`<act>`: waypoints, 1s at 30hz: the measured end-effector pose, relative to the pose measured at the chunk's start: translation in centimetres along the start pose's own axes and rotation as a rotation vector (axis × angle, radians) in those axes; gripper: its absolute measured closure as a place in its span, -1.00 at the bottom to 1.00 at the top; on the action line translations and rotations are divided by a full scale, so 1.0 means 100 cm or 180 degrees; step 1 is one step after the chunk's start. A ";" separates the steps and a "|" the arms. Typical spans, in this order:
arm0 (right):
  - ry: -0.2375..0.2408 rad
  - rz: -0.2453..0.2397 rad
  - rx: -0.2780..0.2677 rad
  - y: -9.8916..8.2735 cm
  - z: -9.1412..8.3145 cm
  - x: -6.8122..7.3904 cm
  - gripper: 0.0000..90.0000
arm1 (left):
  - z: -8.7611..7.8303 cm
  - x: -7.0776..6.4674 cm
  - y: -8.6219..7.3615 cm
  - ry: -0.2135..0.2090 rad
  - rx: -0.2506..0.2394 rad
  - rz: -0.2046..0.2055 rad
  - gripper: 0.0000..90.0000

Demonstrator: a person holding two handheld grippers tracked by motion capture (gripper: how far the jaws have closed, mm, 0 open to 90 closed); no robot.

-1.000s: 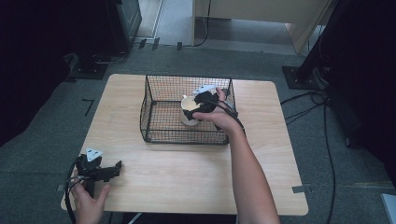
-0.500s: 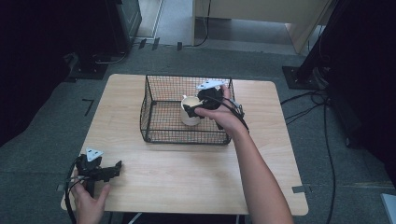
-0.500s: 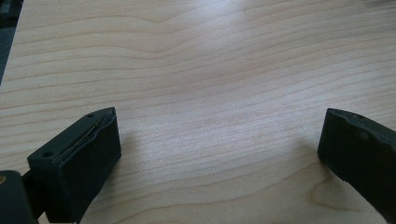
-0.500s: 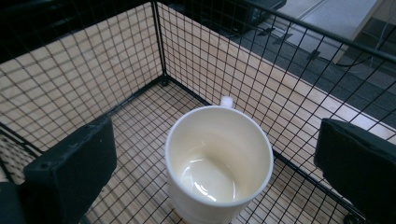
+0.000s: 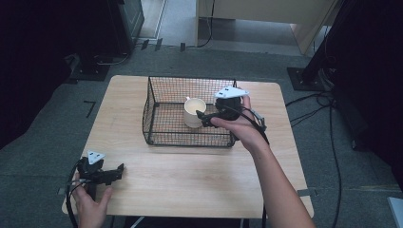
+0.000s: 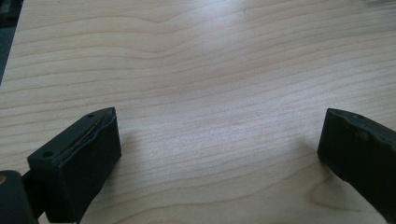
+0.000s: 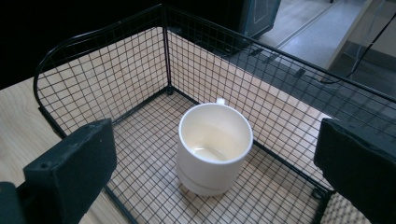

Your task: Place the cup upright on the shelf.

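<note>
On top of the wooden table (image 5: 199, 175) stands a black wire basket (image 5: 166, 135). Inside the basket sits a white cup (image 5: 194, 112), standing upright on the basket's floor, near the middle. The right gripper (image 5: 209, 117) hangs over the basket's right side, just beside the cup. Its jaws are spread wide and hold nothing, and the cup sits between them but a little farther off, not touching them. The left gripper (image 5: 116, 172) rests low at the table's near left corner, well apart from the cup. Its jaws are spread wide too, with bare wood between them.
</note>
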State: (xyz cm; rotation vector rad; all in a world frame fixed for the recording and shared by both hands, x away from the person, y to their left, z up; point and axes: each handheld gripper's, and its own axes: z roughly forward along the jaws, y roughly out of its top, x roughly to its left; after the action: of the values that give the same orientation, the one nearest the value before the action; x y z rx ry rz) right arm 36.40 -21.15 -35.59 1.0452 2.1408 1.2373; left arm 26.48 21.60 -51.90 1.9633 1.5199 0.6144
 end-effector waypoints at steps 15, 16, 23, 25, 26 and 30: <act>-0.0173 0.0055 -0.0108 -0.039 -0.053 -0.018 -1.00 | 0.000 0.000 0.000 0.0000 -0.0001 0.0001 -1.00; -0.0183 0.0077 -0.0110 -0.042 -0.055 -0.020 -1.00 | 0.000 0.000 0.000 0.0000 0.0000 0.0000 -1.00; -0.0272 0.0194 -0.0102 -0.066 -0.069 -0.031 -1.00 | 0.000 0.000 0.000 -0.0001 0.0000 0.0000 -1.00; -0.0300 0.0215 -0.0087 -0.073 -0.072 -0.034 -1.00 | 0.000 0.000 0.000 -0.0002 -0.0004 -0.0005 -1.00; -0.0316 0.0232 -0.0087 -0.077 -0.073 -0.036 -1.00 | 0.000 0.000 0.000 -0.0001 0.0001 -0.0001 -1.00; -0.0359 0.0320 -0.0089 -0.090 -0.081 -0.042 -1.00 | 0.000 0.000 0.000 -0.0001 0.0004 0.0003 -1.00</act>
State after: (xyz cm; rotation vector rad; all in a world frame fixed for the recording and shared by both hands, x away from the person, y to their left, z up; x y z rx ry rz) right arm 29.88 -31.53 -39.41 1.1943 2.0025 1.2193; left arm 26.48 21.61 -51.90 1.9651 1.5197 0.6133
